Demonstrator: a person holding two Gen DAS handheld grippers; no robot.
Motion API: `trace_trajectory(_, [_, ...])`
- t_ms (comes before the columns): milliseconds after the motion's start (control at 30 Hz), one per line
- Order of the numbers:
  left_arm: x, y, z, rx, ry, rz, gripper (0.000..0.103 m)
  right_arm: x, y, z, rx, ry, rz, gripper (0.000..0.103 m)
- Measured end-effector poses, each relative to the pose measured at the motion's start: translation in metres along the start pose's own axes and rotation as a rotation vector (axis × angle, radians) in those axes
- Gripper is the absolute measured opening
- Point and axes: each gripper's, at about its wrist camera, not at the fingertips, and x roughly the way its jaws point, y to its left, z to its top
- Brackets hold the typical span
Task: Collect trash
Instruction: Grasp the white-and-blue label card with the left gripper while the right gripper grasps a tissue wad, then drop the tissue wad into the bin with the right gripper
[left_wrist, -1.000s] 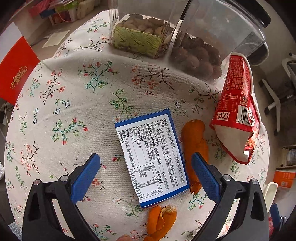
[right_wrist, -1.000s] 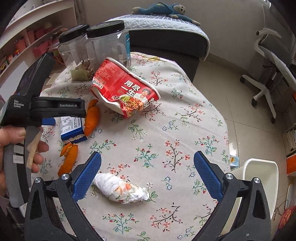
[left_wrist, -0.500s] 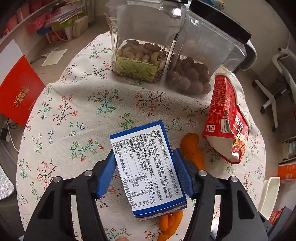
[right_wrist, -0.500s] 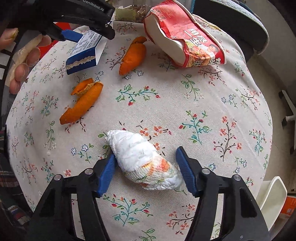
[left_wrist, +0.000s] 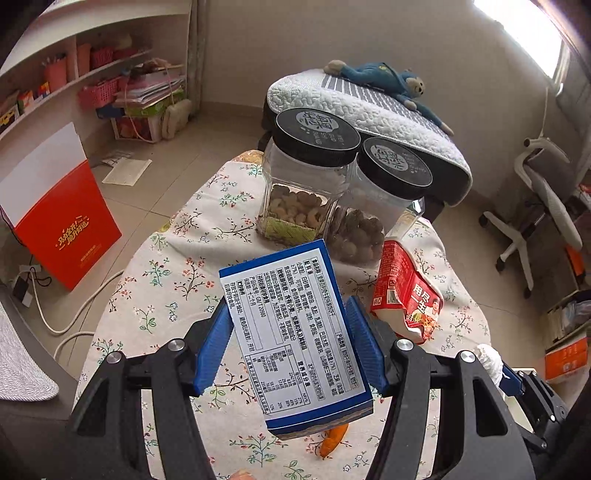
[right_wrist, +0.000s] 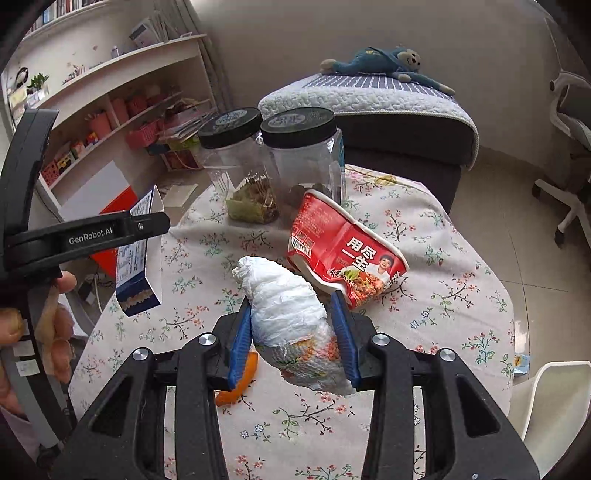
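My left gripper (left_wrist: 288, 343) is shut on a blue and white carton (left_wrist: 291, 332) and holds it in the air above the floral table (left_wrist: 177, 273). The carton also shows in the right wrist view (right_wrist: 140, 258), held up at the left. My right gripper (right_wrist: 293, 332) is shut on a crumpled white tissue wad (right_wrist: 288, 314), lifted off the table. A crushed red noodle cup (right_wrist: 343, 254) lies on its side on the table behind it, also in the left wrist view (left_wrist: 406, 291). Orange peel (right_wrist: 236, 384) lies on the cloth under the right gripper, and a piece shows in the left wrist view (left_wrist: 332, 439).
Two clear jars with black lids (left_wrist: 314, 177) (left_wrist: 384, 199) stand at the table's far edge. A padded seat with a blue toy monkey (right_wrist: 384, 62) is behind. A white bin (right_wrist: 550, 398) sits on the floor at the right. An office chair (left_wrist: 543, 206) stands far right.
Both grippers have closed on their items and lifted them: the left raised the carton, the right raised the tissue wad off the table. Both views now tilt up toward the room.
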Motion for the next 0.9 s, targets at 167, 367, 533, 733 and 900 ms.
trace_trajectory(167, [-0.028,-0.008,-0.002,0.049,-0.131,0.020,0.061,-0.017,-0.005,0.010,0.020,-0.121,-0.038,0.039])
trace_trajectory(367, [-0.056,-0.030,-0.014,0.126,-0.295,0.053,0.062,-0.033,-0.012,0.009,0.062,-0.239,-0.115,0.039])
trace_trajectory(533, [-0.077,-0.052,-0.026,0.212,-0.442,0.089,0.062,-0.048,-0.021,0.011,0.092,-0.326,-0.171,0.039])
trace_trajectory(733, [-0.090,-0.069,-0.033,0.245,-0.525,0.100,0.062,-0.061,-0.029,0.012,0.116,-0.384,-0.227,0.039])
trace_trajectory(900, [-0.093,-0.077,-0.032,0.237,-0.532,0.083,0.062,-0.066,-0.033,0.009,0.122,-0.402,-0.260,0.040])
